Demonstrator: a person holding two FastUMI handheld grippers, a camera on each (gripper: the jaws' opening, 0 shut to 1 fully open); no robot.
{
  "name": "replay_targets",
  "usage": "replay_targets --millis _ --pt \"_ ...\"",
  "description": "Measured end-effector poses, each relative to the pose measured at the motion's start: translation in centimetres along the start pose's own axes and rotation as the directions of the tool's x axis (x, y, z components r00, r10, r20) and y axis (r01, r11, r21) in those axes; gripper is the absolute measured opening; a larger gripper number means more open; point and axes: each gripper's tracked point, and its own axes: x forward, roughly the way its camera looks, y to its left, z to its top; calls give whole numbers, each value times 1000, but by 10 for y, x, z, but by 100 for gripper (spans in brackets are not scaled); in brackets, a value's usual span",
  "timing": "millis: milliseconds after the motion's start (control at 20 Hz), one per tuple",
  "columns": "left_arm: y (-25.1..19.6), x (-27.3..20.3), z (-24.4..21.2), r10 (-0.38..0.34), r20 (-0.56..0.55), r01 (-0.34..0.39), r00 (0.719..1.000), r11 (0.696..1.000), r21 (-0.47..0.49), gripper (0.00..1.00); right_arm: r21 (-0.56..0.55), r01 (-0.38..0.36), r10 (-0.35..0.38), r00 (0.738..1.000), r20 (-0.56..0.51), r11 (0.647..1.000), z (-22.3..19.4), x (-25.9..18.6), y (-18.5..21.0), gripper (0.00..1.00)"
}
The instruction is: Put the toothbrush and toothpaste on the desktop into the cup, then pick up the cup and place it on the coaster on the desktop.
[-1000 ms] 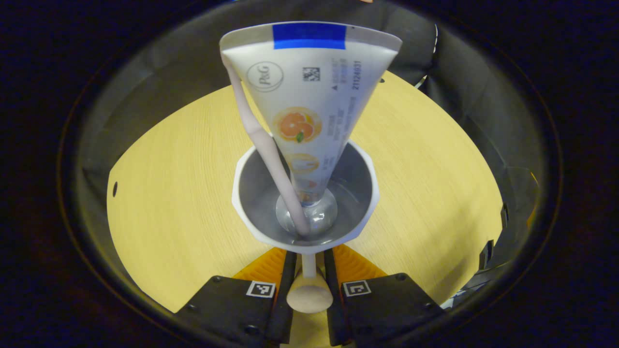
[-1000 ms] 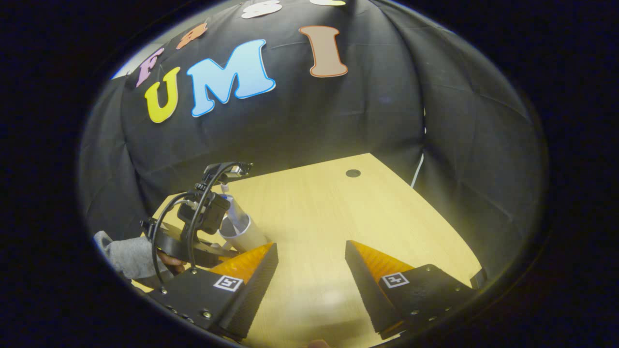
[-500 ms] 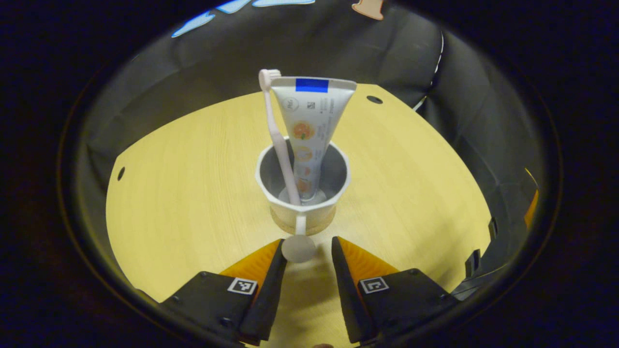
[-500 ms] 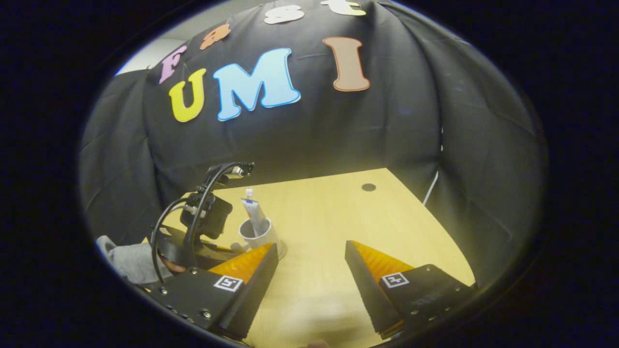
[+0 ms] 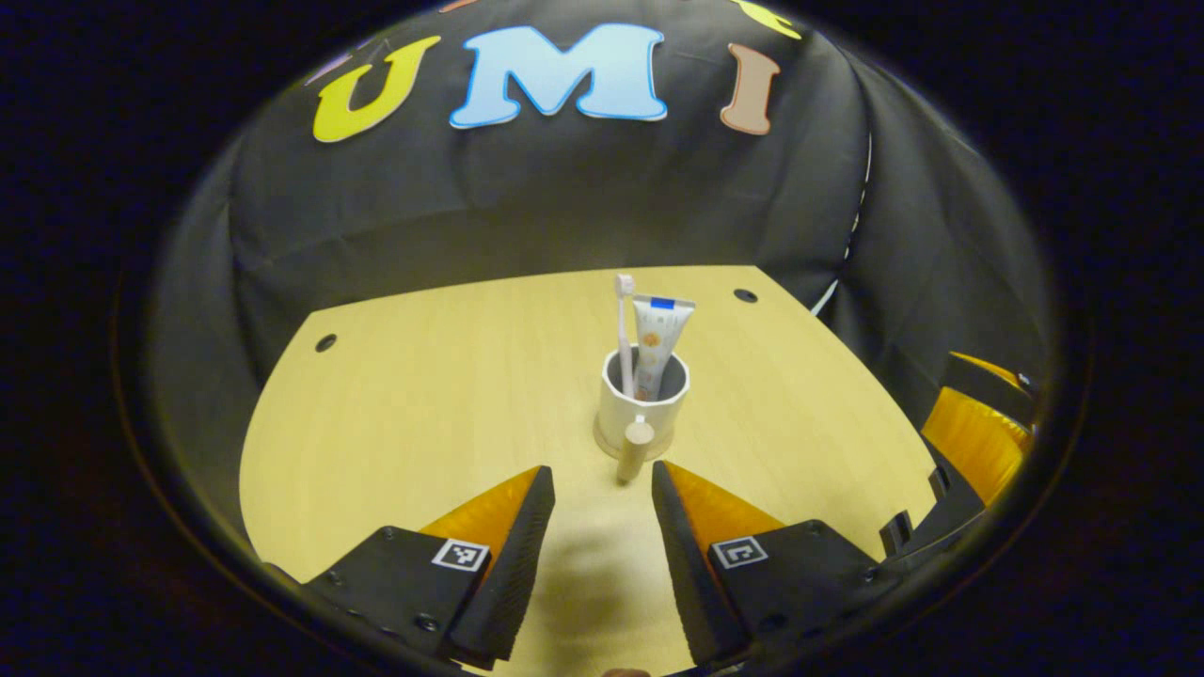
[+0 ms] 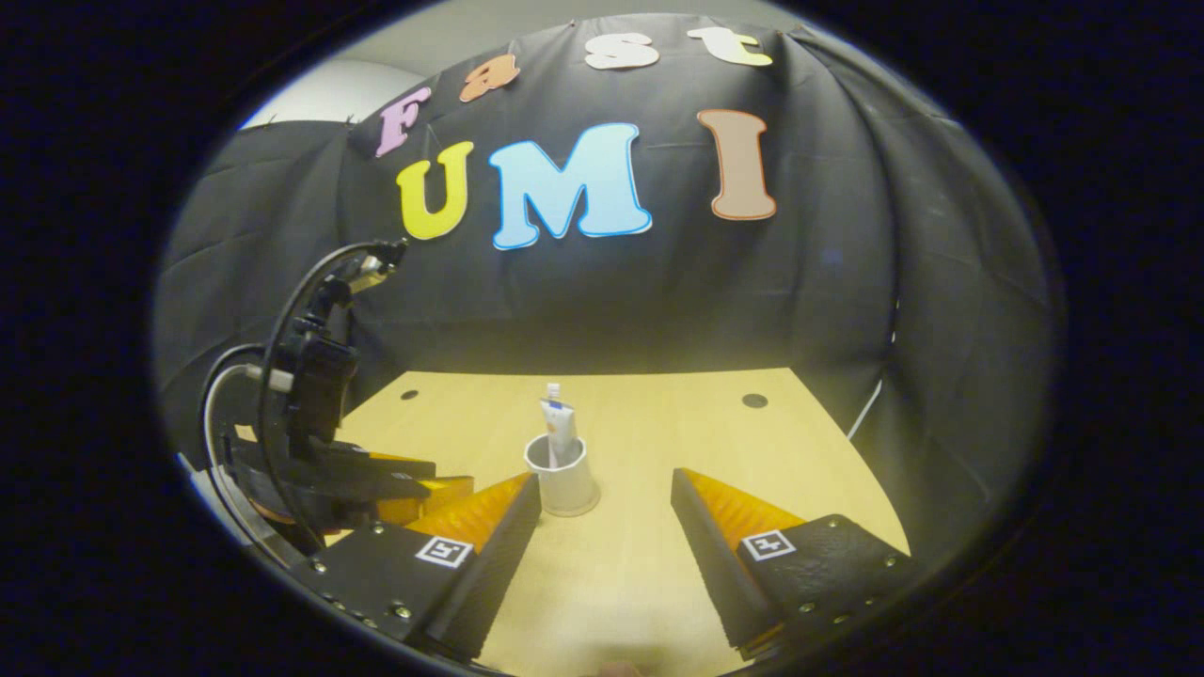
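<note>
I have let go of the cup's handle and drawn my left claw back; its jaws now stand spread and empty, near the handle but apart from it. The cup stands upright on the coaster mid-worktop, with the toothbrush and toothpaste upright inside. My right claw is spread too, holding nothing. I judge the task complete.

- We face a staged recording booth: black cloth wall draped ahead.
- Below our fingers, a bare wooden desktop with cable holes.
</note>
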Motion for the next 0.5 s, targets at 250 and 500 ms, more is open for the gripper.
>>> replay_targets --millis 250,500 --pt "24 -52 36 50 207 -43 977 998 -38 70 -69 0 5 998 67 998 27 -6 22 88" --pt "41 -97 60 82 381 -69 921 996 -48 82 -96 42 -28 990 142 994 45 -9 37 88"
